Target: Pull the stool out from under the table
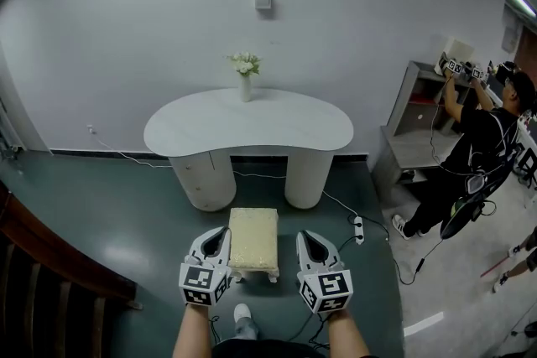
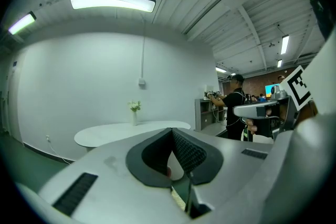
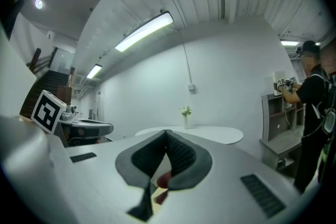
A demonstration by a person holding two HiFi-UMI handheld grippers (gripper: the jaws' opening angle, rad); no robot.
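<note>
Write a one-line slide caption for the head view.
Cream stool stands in front of the white table, between the shut left tongs and right tongs.

lab: bare walls [image 1: 126,12], floor power strip [image 1: 359,229], shelf [image 1: 411,126]

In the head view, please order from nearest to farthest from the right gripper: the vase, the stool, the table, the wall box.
1. stool, just left of the right gripper.
2. table, ahead, beyond the stool.
3. vase, at the table's far edge.
4. wall box, on the wall above the vase.
</note>
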